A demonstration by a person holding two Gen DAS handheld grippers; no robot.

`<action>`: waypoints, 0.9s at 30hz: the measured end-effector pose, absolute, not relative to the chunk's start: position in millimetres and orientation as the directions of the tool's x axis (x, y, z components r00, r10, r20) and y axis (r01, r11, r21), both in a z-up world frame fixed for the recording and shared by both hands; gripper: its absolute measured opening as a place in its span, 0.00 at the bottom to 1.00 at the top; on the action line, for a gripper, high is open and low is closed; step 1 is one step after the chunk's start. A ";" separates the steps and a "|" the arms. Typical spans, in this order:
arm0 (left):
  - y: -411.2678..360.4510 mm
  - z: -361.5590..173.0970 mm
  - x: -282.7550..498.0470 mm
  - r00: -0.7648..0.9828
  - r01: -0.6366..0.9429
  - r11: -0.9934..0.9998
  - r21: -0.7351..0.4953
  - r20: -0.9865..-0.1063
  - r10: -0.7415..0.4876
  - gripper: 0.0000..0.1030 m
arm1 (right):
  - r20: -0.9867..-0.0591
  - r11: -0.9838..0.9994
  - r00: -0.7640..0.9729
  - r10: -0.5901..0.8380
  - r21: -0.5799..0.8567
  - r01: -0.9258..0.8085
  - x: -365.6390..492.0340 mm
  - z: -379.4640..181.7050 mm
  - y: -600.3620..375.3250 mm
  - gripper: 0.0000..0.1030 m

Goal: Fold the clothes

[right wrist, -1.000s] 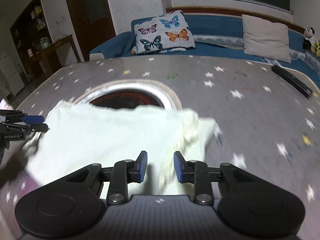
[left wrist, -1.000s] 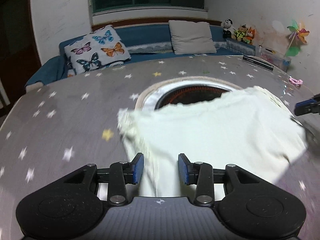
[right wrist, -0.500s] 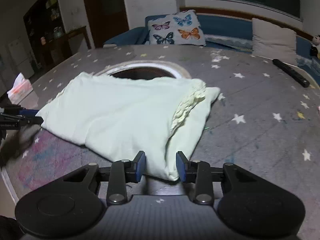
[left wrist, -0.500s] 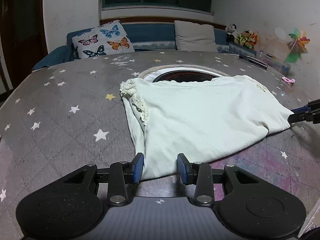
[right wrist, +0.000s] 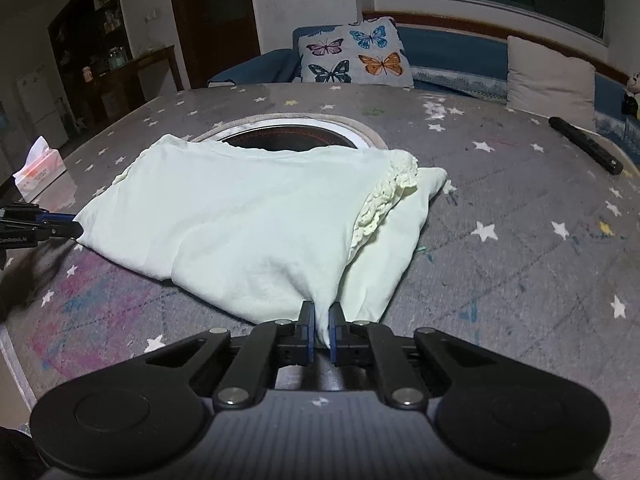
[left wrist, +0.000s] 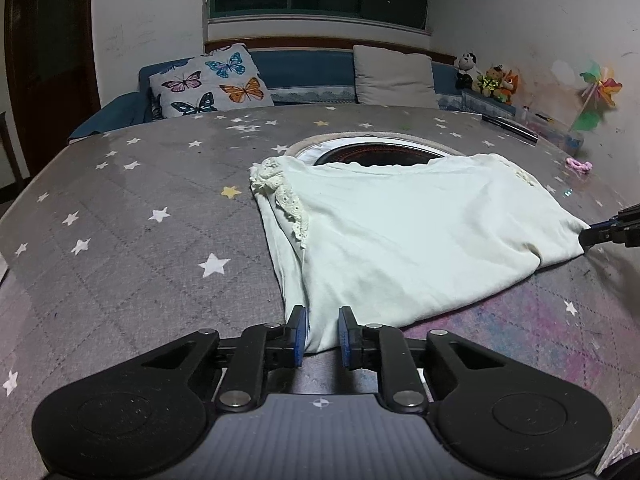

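Observation:
A pale cream top (left wrist: 420, 236) with lace-trimmed sleeves lies folded on the grey star-print table cover (left wrist: 132, 232); it also shows in the right wrist view (right wrist: 256, 224). My left gripper (left wrist: 322, 335) is part open, its jaws on either side of the top's near left corner. My right gripper (right wrist: 322, 332) is shut on the top's near right corner, with cloth bunched between its jaws. Each gripper's tip shows at the edge of the other view, at the opposite corners (left wrist: 612, 232) (right wrist: 40, 226).
A round opening (left wrist: 380, 154) in the table sits behind the top. A black remote (right wrist: 584, 145) lies at the far right, a tissue box (right wrist: 38, 166) at the left edge. A sofa with a butterfly cushion (left wrist: 208, 82) stands behind.
The top was swung down and now lies still on the table. My right gripper's jaws have closed on the corner. My left gripper's jaws have narrowed a little.

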State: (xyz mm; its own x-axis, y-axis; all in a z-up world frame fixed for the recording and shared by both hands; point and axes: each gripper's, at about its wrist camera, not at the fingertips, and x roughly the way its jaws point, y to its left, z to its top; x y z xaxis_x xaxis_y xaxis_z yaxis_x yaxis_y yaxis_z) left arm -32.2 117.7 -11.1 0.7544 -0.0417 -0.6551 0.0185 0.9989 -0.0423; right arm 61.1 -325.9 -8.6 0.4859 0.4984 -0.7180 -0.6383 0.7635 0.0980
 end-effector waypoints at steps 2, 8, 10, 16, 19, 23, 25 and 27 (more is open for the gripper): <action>116.3 -12.0 -32.3 0.753 0.023 0.999 -0.041 -0.656 -0.044 0.19 | -0.719 0.765 0.487 0.496 0.097 -0.637 61.7 -8.6 -325.7 0.06; 118.6 -11.5 -30.7 0.759 0.002 0.999 -0.035 -0.651 -0.024 0.03 | -0.730 0.773 0.481 0.486 0.101 -0.627 63.4 -13.3 -324.6 0.07; 121.1 -3.8 -32.7 0.773 -0.005 1.000 -0.028 -0.634 -0.014 0.03 | -0.727 0.777 0.494 0.476 0.085 -0.624 61.6 -12.9 -323.2 0.05; 123.6 0.6 -35.7 0.770 0.004 1.000 -0.010 -0.638 -0.009 0.03 | -0.690 0.780 0.548 0.472 0.037 -0.625 52.2 5.7 -330.6 0.04; 123.5 -5.3 -34.3 0.751 0.008 1.000 -0.011 -0.661 -0.013 0.03 | -0.717 0.781 0.525 0.458 0.042 -0.624 55.2 -6.0 -331.2 0.05; 125.7 1.2 -35.4 0.743 0.028 1.000 -0.012 -0.668 -0.029 0.07 | -0.734 0.774 0.500 0.460 0.055 -0.631 57.4 -8.2 -332.4 0.10; 126.9 8.5 -35.3 0.748 0.033 0.999 0.002 -0.663 -0.023 0.07 | -0.728 0.765 0.501 0.468 0.050 -0.642 57.0 1.2 -335.9 0.13; 126.3 17.7 -33.2 0.763 0.034 0.999 0.009 -0.646 -0.020 0.07 | -0.716 0.760 0.515 0.472 0.034 -0.649 56.8 11.7 -338.0 0.13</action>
